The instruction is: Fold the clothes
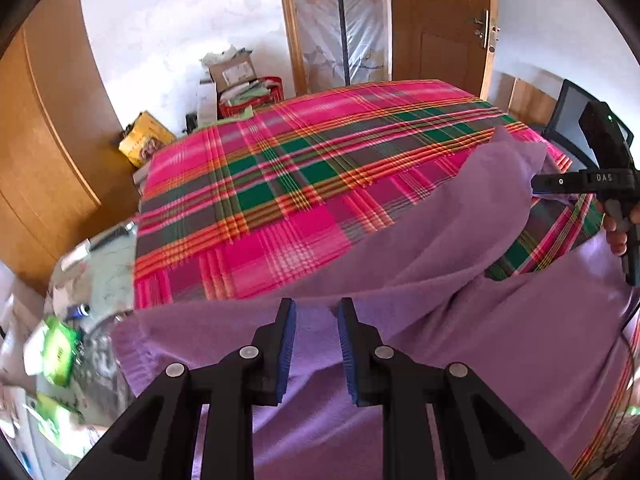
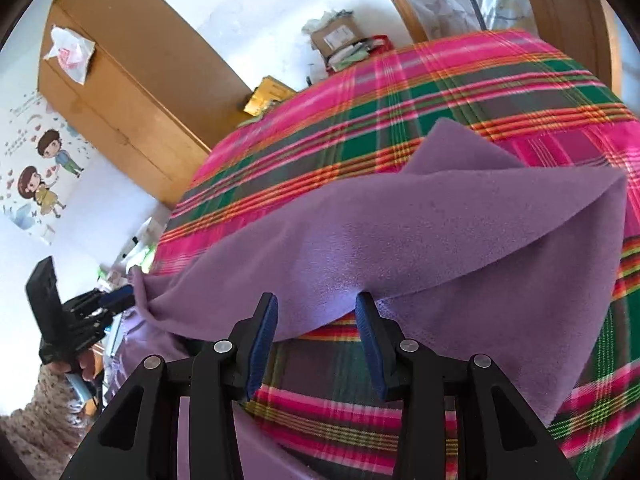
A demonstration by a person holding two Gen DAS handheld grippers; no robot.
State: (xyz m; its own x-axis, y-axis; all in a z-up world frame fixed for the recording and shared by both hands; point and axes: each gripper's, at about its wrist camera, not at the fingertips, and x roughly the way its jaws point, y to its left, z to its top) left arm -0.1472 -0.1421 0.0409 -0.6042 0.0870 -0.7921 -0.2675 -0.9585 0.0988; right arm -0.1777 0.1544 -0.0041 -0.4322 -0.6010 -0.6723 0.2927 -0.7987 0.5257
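Note:
A purple fleece cloth (image 1: 400, 248) lies across the near part of a bed covered in a pink, green and grey plaid sheet (image 1: 280, 168). My left gripper (image 1: 316, 312) has its jaws apart, with the cloth's lifted edge running between them. My right gripper (image 2: 316, 304) also has its jaws apart around a raised fold of the purple cloth (image 2: 400, 232). In the left wrist view the right gripper (image 1: 536, 184) touches the cloth's raised corner. In the right wrist view the left gripper (image 2: 128, 292) meets the cloth's left corner.
A wooden wardrobe (image 2: 132, 92) stands left of the bed. Boxes and a red crate (image 1: 248, 84) sit on the floor beyond it. A wooden door (image 1: 440, 24) is at the back. Cluttered plastic bags (image 1: 72, 340) lie by the bed's left side.

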